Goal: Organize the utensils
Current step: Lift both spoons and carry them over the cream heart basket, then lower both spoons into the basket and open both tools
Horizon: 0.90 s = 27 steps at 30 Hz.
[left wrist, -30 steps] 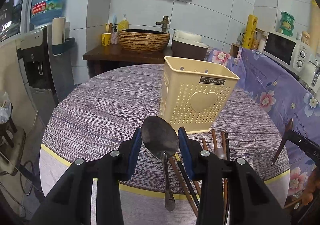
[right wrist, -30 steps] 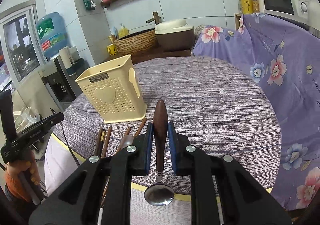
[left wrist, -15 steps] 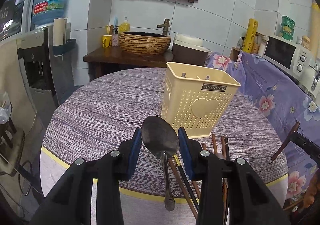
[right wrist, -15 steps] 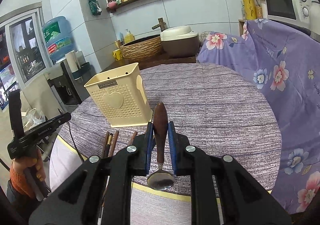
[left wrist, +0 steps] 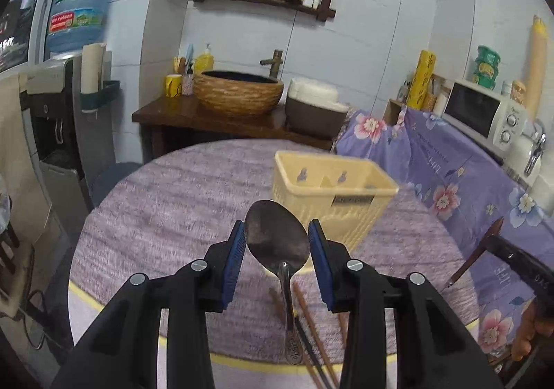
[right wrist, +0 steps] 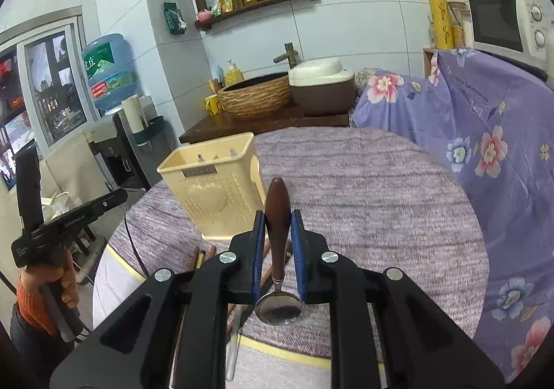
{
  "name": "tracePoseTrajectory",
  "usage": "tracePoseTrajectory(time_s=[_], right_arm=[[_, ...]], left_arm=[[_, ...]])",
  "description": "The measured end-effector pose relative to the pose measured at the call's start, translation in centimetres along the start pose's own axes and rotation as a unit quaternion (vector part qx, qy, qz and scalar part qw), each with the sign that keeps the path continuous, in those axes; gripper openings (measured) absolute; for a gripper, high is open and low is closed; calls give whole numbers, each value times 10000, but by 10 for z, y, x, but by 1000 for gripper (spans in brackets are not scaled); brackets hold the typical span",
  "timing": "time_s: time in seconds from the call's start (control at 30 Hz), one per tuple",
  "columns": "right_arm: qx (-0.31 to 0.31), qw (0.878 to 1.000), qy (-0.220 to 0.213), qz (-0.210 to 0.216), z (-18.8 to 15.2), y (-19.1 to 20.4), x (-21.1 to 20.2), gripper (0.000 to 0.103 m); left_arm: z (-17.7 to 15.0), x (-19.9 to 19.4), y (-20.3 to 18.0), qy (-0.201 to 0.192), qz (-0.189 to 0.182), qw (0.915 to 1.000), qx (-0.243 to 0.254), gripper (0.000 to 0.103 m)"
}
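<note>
A steel spoon (left wrist: 276,237) is gripped by its bowl in the left gripper (left wrist: 276,247); a wooden-handled spoon (right wrist: 277,212) is clamped in the right gripper (right wrist: 278,243), before the cream holder (right wrist: 214,188).

A cream perforated caddy (right wrist: 214,195) (heart-embossed) stands on mauve streaked table (right wrist: 381,202); floral purple cloth (right wrist: 484,132).

The water jug (left wrist: 80,1) bore large white characters "龙丘"; the holder's (right wrist: 214,195) nameplate ahead of the fingers was too blurred.
</note>
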State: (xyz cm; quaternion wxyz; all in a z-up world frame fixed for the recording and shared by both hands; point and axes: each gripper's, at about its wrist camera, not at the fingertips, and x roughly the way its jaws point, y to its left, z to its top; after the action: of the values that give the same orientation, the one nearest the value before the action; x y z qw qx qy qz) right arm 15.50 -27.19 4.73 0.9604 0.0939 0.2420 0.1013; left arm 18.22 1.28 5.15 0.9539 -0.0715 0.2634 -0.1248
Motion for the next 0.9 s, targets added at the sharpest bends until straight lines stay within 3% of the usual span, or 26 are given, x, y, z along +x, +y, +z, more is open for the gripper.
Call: tracePoseTrajectory(time_s=[0.23, 0.43, 0.6, 0.9], right_arm=[[-351, 9966, -681, 309, 85, 35, 1, 16], [-545, 9926, -995, 424, 139, 69, 29, 16], [-488, 9948, -809, 381, 134, 77, 71, 16], [-575, 9974, -378, 227, 87, 74, 115, 16]], left_arm=[[85, -7, -25, -780, -139, 9966, 238, 38], [124, 15, -44, -1007, -165, 9945, 238, 38], [117, 45, -44, -926, -13, 9954, 241, 38], [73, 77, -31, -658, 214, 9971, 307, 38]])
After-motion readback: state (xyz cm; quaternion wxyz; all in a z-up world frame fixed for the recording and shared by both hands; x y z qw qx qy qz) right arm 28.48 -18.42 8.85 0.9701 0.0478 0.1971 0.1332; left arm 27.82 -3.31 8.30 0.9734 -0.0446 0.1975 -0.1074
